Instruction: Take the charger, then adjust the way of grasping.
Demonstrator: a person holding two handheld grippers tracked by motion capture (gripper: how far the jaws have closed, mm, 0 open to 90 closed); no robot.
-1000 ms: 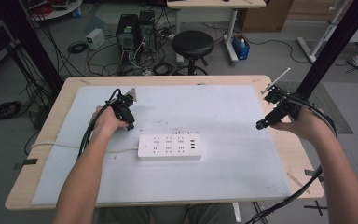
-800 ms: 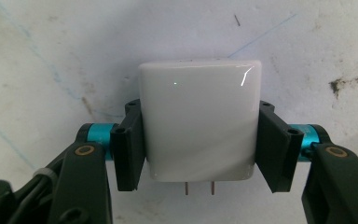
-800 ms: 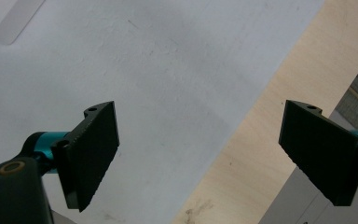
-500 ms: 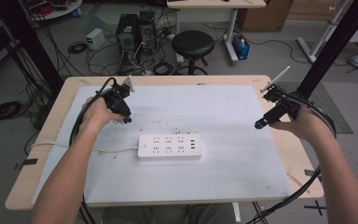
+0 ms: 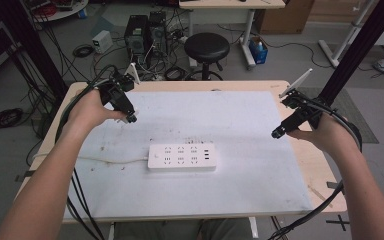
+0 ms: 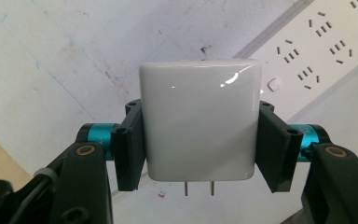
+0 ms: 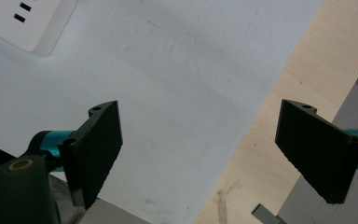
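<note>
Your wooden table (image 5: 305, 165) carries a large white mat (image 5: 240, 120) that covers most of its top, leaving bare wood along the right and far edges. On the mat, near the middle and a little toward you, lies the white power strip (image 5: 182, 157), flat, its long side running across the table, with its thin white cord (image 5: 105, 159) trailing off to your left.

Your left gripper (image 5: 127, 116) hangs above the far left part of the mat, well apart from the strip, in your left hand (image 5: 87, 112). Its jaws are clamped on a white charger block (image 6: 199, 120): in the left gripper view the black pads (image 6: 129, 144) press flat against both sides of the glossy square body, and two metal prongs (image 6: 199, 187) stick out from its lower edge. Behind the block you can see the mat and a stretch of the strip's sockets, clear of the block.

Your right gripper (image 5: 280, 131) sits above the right edge of the mat, held by your right hand (image 5: 322, 137). Its jaws stand wide apart with nothing between them; in the right gripper view its gap (image 7: 198, 149) frames the line where mat meets bare wood, with a corner of the strip at the upper left.
</note>
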